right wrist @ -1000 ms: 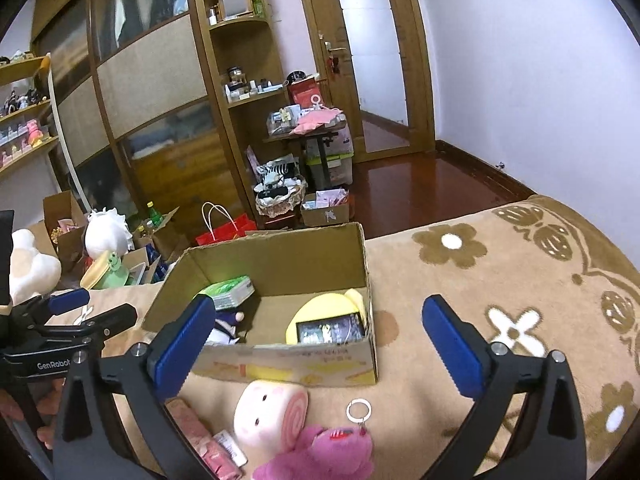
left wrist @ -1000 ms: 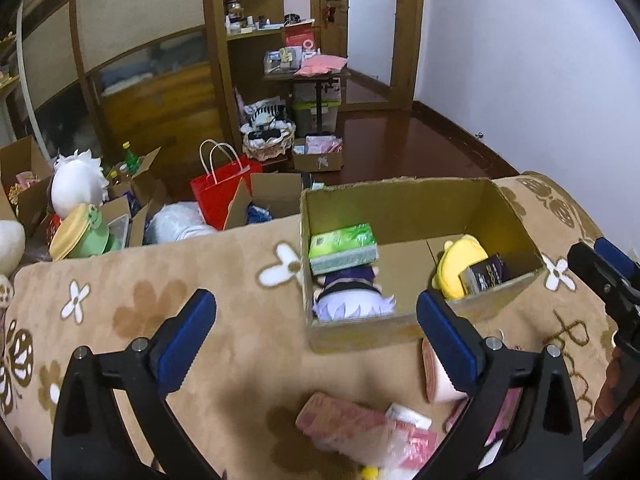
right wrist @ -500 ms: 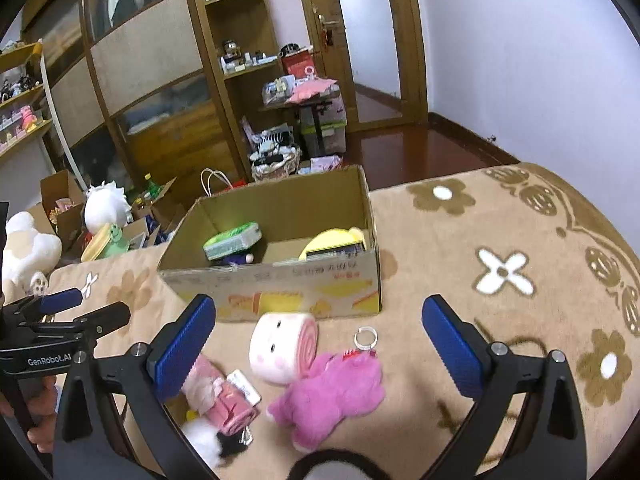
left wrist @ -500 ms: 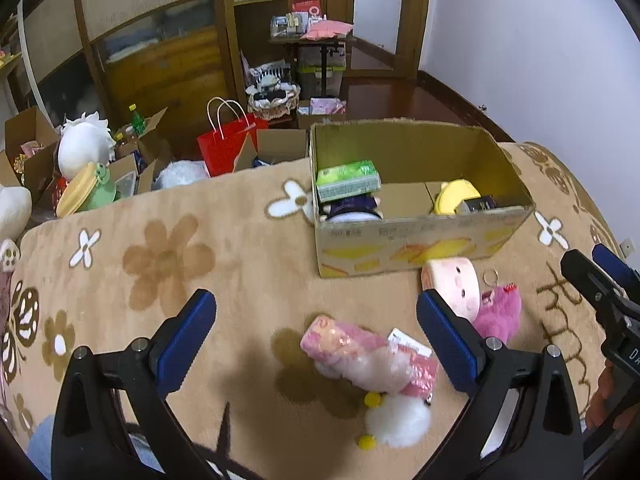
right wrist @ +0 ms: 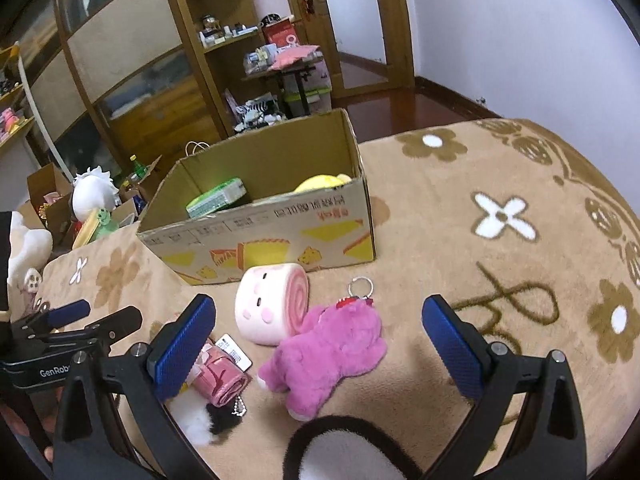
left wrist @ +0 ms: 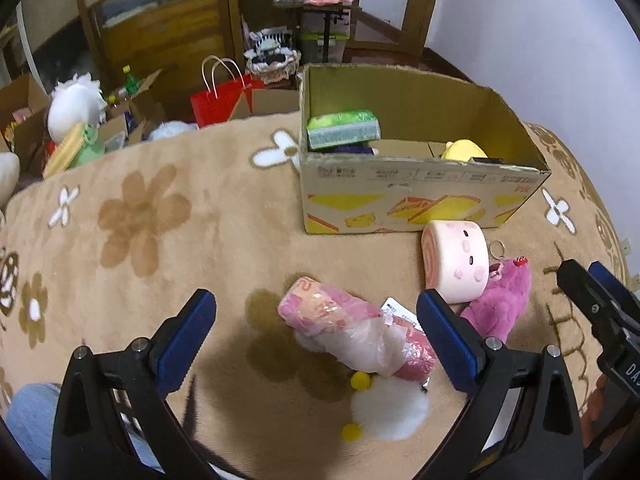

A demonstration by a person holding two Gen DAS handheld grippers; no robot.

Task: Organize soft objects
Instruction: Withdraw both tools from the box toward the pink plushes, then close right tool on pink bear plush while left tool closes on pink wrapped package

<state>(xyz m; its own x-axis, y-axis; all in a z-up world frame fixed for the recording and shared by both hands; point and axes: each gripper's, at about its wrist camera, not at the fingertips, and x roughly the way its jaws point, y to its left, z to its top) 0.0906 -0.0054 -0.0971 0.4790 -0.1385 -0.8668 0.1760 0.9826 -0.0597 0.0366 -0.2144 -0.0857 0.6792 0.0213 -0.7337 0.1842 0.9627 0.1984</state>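
An open cardboard box (left wrist: pixel 420 196) (right wrist: pixel 280 236) stands on the flowered blanket, holding a green tissue pack (left wrist: pixel 343 128) and a yellow plush (left wrist: pixel 464 150). In front of it lie a pink roll plush (left wrist: pixel 456 266) (right wrist: pixel 272 306), a magenta plush with a key ring (right wrist: pixel 332 354) (left wrist: pixel 502 304), a pink wrapped plush (left wrist: pixel 352 330) (right wrist: pixel 218 378) and a white pompom toy (left wrist: pixel 388 412). My left gripper (left wrist: pixel 316 340) is open over the wrapped plush. My right gripper (right wrist: pixel 318 346) is open over the magenta plush. Both are empty.
A black-and-white furry thing (right wrist: pixel 344 452) sits at the near edge in the right wrist view. Beyond the blanket's far edge are a red bag (left wrist: pixel 218 98), boxes with toys (left wrist: pixel 76 120), shelves and a door.
Both grippers have pulled back from the box and lowered toward the toys in front of it. The box looks farther off. Both stay open.
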